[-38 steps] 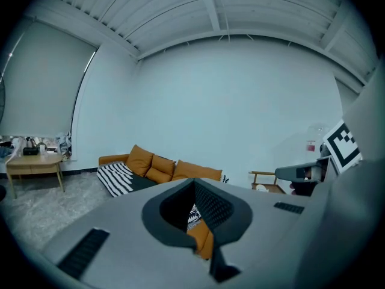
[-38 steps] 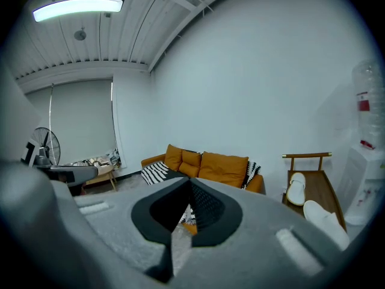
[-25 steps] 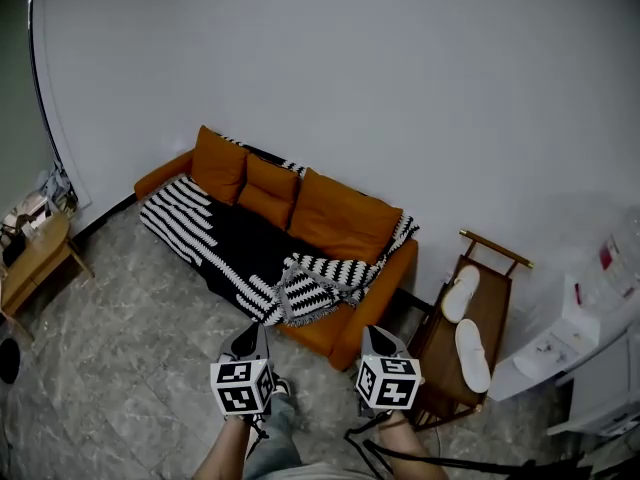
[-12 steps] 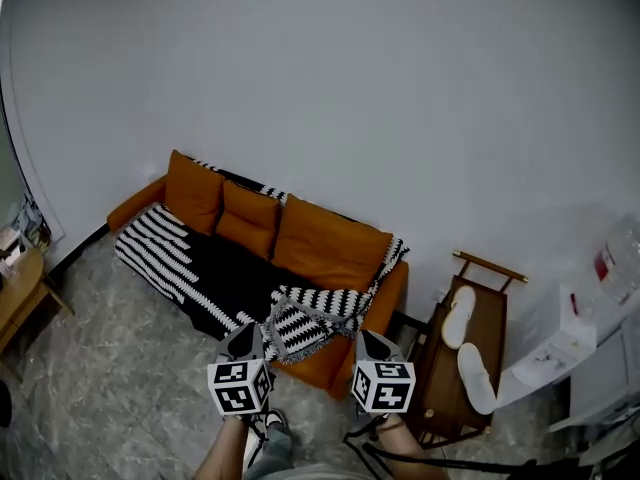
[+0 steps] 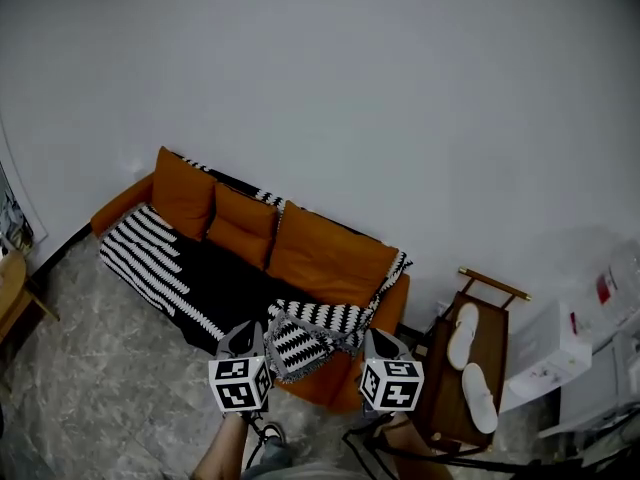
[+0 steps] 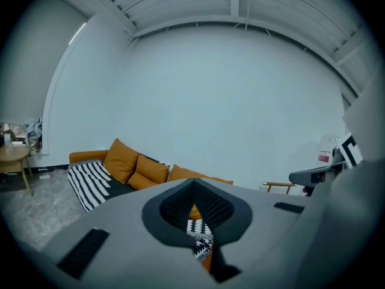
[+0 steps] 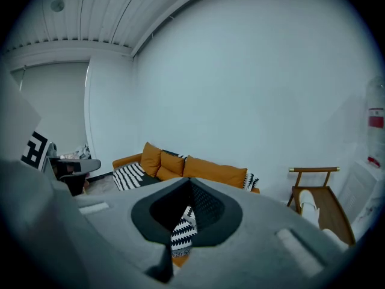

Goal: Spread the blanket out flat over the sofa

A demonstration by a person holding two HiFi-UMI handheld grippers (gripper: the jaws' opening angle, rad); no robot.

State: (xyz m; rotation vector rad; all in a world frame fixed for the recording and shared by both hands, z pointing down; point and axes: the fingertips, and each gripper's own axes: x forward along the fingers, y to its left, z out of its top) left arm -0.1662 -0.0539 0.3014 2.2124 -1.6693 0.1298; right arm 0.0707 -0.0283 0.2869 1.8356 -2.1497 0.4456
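Left claw (image 5: 250, 330) has its jaws pressed together on nothing, and right claw (image 5: 378, 336) beside it is likewise closed and empty. Both hang in the air off the front of the sofa's right end, pointing toward it. Just past their tips the black-and-white blanket (image 5: 310, 326) lies bunched in a heap at the right end of the seat, by the arm. Leftward it lies flatter along the seat, dark in the middle and striped at the left end, and a strip of it shows along the top of the back behind the orange cushions (image 5: 243, 226). The orange sofa (image 5: 120, 203) stands against a plain white wall (image 5: 350, 88) on a grey stone-patterned floor (image 5: 90, 368). Beside the sofa's right end stands a low wooden rack (image 5: 496, 336) carrying two white slippers (image 5: 465, 320). A wooden table (image 5: 8, 303) shows at the head view's left edge.
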